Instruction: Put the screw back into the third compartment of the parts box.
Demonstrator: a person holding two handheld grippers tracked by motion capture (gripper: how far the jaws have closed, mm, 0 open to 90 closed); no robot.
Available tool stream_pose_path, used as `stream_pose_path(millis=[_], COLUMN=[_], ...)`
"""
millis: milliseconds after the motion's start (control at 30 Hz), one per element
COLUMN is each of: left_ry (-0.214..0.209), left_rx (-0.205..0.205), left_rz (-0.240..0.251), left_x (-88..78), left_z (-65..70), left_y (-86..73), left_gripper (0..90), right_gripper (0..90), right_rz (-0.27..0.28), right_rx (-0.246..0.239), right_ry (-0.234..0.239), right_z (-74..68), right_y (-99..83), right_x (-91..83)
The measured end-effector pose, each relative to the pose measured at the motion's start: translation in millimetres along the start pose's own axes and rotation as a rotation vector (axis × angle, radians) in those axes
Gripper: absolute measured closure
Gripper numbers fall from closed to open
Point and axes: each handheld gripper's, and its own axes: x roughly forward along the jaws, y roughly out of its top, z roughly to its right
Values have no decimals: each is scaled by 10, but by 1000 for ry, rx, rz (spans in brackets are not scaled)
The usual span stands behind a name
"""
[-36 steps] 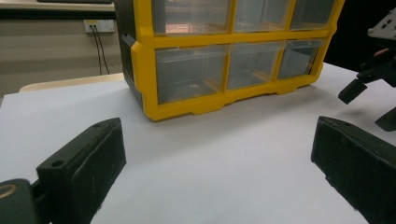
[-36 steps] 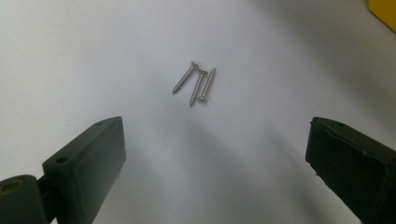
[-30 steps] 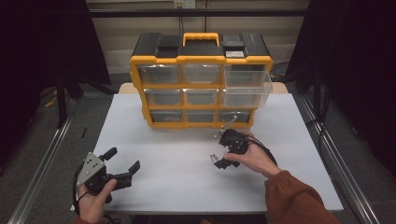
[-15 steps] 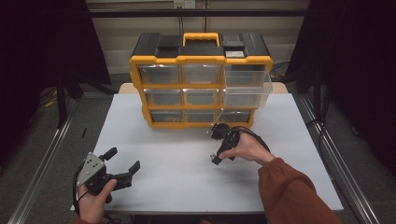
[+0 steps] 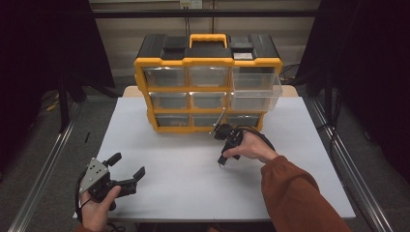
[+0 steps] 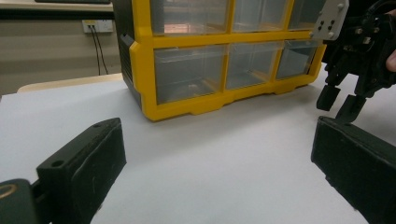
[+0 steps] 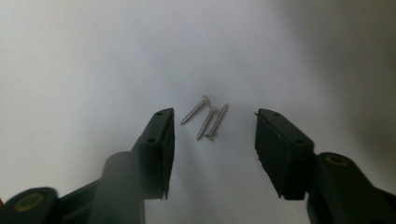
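Observation:
Three small silver screws (image 7: 206,119) lie close together on the white table (image 5: 193,193). My right gripper (image 7: 215,123) points down over them; its jaws have just been closing and stand on either side of the screws without touching them. In the high view, the right gripper (image 5: 223,160) hangs just in front of the yellow and black drawer organizer (image 5: 208,87). My left gripper (image 5: 126,166) rests open near the front left of the table, nothing between its jaws. The left gripper view looks across the table at the organizer (image 6: 219,70) and the right gripper (image 6: 341,100).
The organizer has clear drawers in three rows; one drawer (image 5: 256,94) on its right side is pulled out over the table. Metal rails (image 5: 43,169) run along both sides of the table. Dark curtains hang at left and right.
The right hand has shifted left and a little toward the organizer, with its gripper tipped down at the table. The left hand has stayed where it was.

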Motion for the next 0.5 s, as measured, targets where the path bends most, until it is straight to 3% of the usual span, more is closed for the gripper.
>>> stream_pose_path(millis=[233, 500], left_ry=[3, 4], left_rx=[0, 4], left_rz=[0, -3], left_x=[0, -6], left_z=[0, -11], left_y=[0, -1], left_gripper=[29, 28], right_gripper=[669, 767], right_rz=[-32, -65], right_rx=[6, -3], right_ry=[8, -3], right_z=[4, 1], right_y=[20, 52], right_x=[49, 127])
